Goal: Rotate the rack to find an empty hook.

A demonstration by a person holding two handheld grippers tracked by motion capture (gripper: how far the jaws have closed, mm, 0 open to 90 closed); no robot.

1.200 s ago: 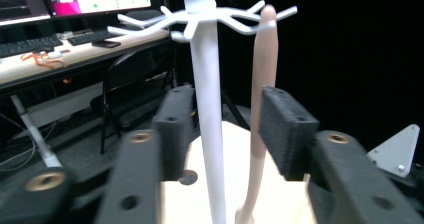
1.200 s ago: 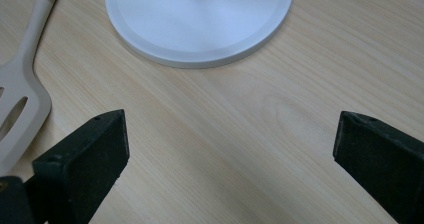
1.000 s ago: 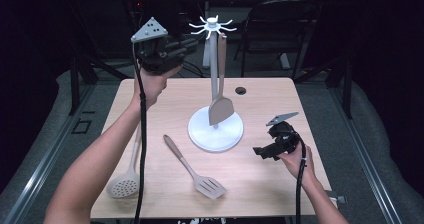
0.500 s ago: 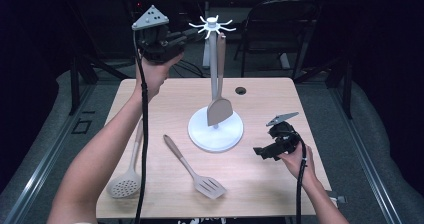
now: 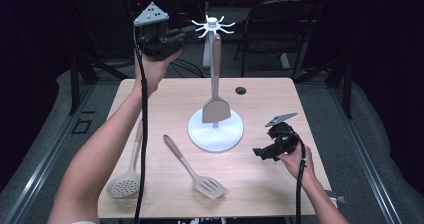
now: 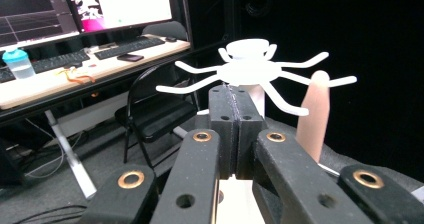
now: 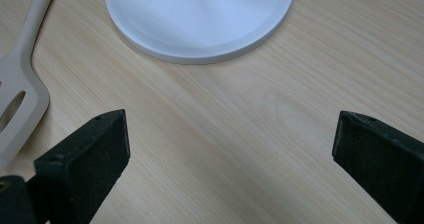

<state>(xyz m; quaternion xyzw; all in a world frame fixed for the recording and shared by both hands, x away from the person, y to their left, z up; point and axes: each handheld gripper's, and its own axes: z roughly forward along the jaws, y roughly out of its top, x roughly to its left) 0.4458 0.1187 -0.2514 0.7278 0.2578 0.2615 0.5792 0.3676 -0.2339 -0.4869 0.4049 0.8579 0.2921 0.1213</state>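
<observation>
A white utensil rack stands mid-table on a round base (image 5: 216, 133), its hook crown (image 5: 214, 25) on top. A beige turner (image 5: 216, 109) hangs from one hook, blade down. My left gripper (image 5: 187, 32) is held high, just left of the crown, shut with nothing between the jaws. In the left gripper view the pressed-together fingertips (image 6: 232, 114) sit just below the crown (image 6: 250, 69), with the turner's handle (image 6: 314, 116) to the right. My right gripper (image 5: 260, 153) hovers low at the table's right, open; its jaws (image 7: 225, 134) frame bare wood before the base (image 7: 200, 19).
A slotted spatula (image 5: 192, 166) lies on the wooden table (image 5: 280, 99) in front of the rack, and its blade (image 7: 20, 99) shows in the right gripper view. A perforated skimmer (image 5: 125, 181) lies at the front left. A cable hole (image 5: 241, 90) and a black chair (image 5: 280, 29) are behind.
My left gripper has risen a little and drawn slightly left, away from the turner's handle top. The right gripper has stayed where it was.
</observation>
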